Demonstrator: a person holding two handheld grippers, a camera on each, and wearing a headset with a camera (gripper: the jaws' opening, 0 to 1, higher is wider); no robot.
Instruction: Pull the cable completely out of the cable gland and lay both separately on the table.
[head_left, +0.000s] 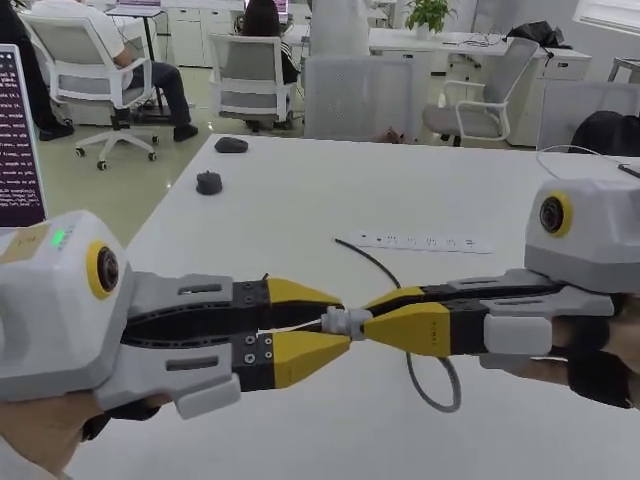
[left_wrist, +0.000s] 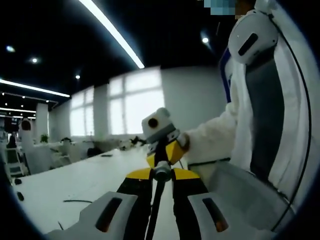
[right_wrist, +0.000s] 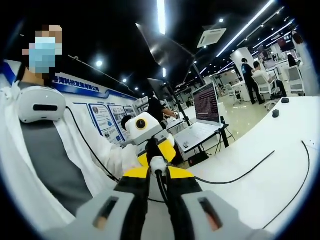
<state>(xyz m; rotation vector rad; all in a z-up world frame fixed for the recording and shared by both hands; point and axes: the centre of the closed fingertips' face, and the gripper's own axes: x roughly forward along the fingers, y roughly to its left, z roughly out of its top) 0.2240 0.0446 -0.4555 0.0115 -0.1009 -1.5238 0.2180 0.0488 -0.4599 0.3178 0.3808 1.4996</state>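
Midair, left gripper pinches gland, right gripper cable.

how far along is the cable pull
Done: nothing yet. In hand: the left claw and right claw meet at the small grey plastic cable gland, dark grey cable still threaded through. Left: pull it free, lay both on the white table.

At lower centre, the left claw clamps the grey cable gland, and the dark cable runs down between its jaws. The right claw meets it head-on, above the white surface.
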